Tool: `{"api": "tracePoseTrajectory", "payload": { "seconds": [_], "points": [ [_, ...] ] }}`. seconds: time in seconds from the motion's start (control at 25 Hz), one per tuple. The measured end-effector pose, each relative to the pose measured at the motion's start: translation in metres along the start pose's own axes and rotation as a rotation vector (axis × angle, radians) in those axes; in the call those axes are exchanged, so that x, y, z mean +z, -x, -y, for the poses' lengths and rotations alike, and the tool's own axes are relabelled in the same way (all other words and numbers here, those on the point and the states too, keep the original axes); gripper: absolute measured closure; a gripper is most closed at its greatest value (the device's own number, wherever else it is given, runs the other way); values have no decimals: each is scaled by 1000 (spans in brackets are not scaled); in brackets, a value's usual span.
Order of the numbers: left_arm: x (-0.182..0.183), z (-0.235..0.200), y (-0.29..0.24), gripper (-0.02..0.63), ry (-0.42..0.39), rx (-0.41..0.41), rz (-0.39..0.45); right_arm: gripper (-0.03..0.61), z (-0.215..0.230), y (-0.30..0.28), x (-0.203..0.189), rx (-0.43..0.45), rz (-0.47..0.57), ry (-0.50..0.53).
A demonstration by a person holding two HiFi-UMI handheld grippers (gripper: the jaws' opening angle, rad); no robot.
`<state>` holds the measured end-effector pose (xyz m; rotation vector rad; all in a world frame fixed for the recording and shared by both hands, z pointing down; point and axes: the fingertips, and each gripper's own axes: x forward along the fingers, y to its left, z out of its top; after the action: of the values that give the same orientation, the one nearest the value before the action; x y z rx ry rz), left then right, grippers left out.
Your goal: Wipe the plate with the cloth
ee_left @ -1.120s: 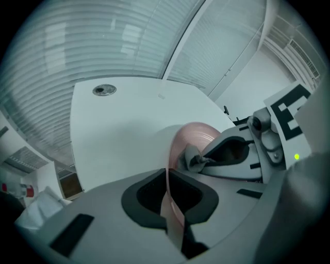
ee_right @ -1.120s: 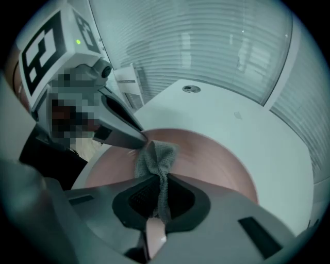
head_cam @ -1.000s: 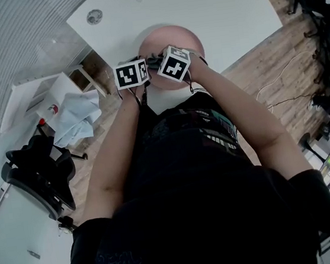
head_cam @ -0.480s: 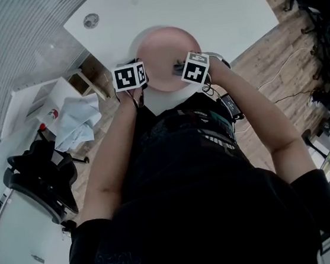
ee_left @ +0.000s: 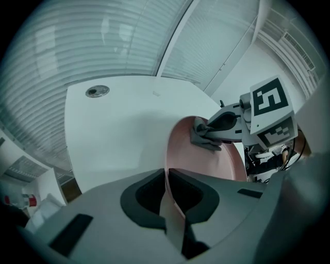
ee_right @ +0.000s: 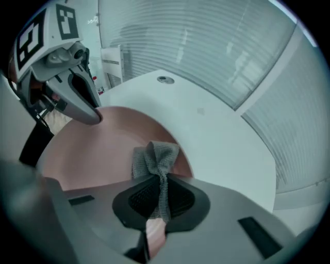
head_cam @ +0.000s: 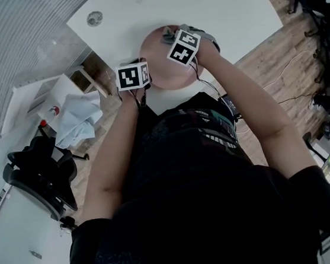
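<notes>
Pink plate (head_cam: 161, 60) at the near edge of the white table (head_cam: 209, 3), just in front of me. That is where the work is. My left gripper (ee_left: 166, 175) is closed narrow on the plate's near rim, and the thin edge runs straight between the jaws. They have just been easing open a little, but the rim is between them and they look to be bearing on it, so I read it as a lighter hold rather than a release.

My right gripper (ee_right: 160, 178) is clamped on the grey cloth (ee_right: 154, 157). A twisted strand is pinched between the jaws, and the loose bunch hangs out ahead of them onto the plate's surface.

The change is on the right side. A second ago this gripper sat close beside the left one, over the plate's near side. Half a second ago it was out at the plate's right rim. Now it is over the far side, toward the middle of the table, well apart from the left gripper. I judge that the cloth has swept in an arc round the plate, so the wiping is well under way. The looser left grip is what I would watch, since a hard drag could shift the plate.
</notes>
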<state>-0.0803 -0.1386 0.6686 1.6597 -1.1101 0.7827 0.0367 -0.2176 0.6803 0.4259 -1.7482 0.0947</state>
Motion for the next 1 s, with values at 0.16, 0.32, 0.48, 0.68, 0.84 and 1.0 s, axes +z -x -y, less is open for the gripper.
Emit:
{"api": "tracePoseTrajectory", "payload": {
  "seconds": [0.16, 0.32, 0.48, 0.68, 0.84, 1.0],
  "points": [
    [1, -1, 0, 582, 85, -22, 22, 545, -39, 0, 45, 82, 101, 71],
    [1, -1, 1, 586, 149, -34, 43, 545, -96, 8, 56, 198, 139, 125],
    [1, -2, 1, 586, 164, -28, 48, 545, -152, 20, 38, 336, 142, 160],
    [2, -2, 1, 586, 141, -31, 35, 545, -182, 38, -7, 398, 66, 242],
    [1, -3, 0, 586, 124, -38, 26, 545, -158, 40, -62, 407, -88, 255],
    [2, -1, -1, 584, 93, -35, 15, 545, -103, 36, -95, 327, -175, 205]
  ]
}}
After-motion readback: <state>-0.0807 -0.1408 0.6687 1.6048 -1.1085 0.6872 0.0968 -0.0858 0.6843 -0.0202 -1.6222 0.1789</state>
